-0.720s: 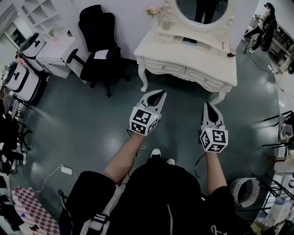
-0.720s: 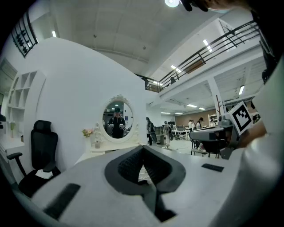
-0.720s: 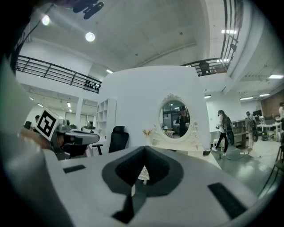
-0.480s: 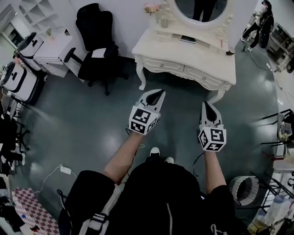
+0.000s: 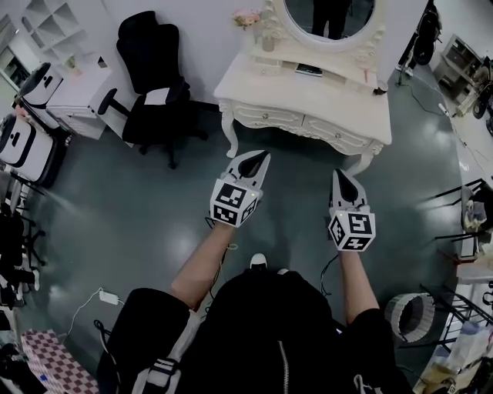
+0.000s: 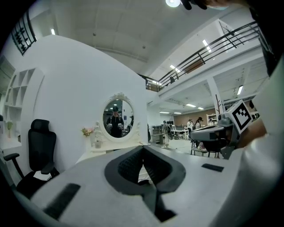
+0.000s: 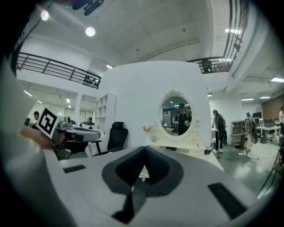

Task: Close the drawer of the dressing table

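Across the glossy grey-green floor (image 5: 115,208), against the white wall, stands the white carved wooden dressing table (image 5: 308,91) with its oval mirror (image 5: 327,11). Its curved white drawer fronts (image 5: 269,115) face the person and, from the head view, look flush with the table's front, though the angle leaves that uncertain. The white two-jaw left gripper (image 5: 262,156) is held out level over the floor, well short of the table and pointing towards it. Its jaws are closed tip to tip with nothing between them, as the left gripper view (image 6: 143,150) shows. The matching right gripper (image 5: 340,174) is held beside it, likewise aimed at the table, with its jaws also pressed together and empty (image 7: 144,150). A black high-backed office chair (image 5: 150,61) stands left of the table, apart from it.
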Tool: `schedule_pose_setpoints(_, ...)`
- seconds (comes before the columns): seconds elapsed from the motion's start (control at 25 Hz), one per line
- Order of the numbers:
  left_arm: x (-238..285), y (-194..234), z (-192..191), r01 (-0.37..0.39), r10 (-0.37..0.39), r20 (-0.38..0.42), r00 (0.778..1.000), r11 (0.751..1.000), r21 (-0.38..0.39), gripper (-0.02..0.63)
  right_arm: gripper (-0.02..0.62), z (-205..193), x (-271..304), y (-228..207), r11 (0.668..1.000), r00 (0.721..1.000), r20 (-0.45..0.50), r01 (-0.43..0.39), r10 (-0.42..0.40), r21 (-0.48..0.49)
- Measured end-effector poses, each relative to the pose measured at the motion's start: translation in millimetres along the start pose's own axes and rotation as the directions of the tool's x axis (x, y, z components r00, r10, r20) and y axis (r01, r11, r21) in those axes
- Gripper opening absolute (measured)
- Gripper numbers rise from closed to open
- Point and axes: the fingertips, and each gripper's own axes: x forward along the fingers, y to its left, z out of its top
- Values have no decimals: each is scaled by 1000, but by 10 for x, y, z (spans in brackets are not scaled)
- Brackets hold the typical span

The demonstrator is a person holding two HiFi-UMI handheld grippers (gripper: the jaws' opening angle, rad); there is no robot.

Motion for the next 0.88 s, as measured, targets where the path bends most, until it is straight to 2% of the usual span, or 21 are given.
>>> schedule_pose_setpoints(0.16,34,107,-65,8,-8,-8,1000,1000,-7,6,2,18,93,-5,1000,1000,-5,8,-8,-17)
schedule_pose_setpoints(0.44,204,299,-111,23,-24,-19,1000,999,-23,6,2,-52,282,-44,999,999,-26,35,-34,10)
schedule_pose_setpoints(0.68,547,424,-144,34,-35,-30,999,999,-28,6,2,-45,546,-261,998,998,-23,52,-51,33)
schedule_pose_setpoints(0.88,973,607,-218,36,-37,-50,998,999,-37,6,2,-121,998,-498,999,999,-39,34,-33,35)
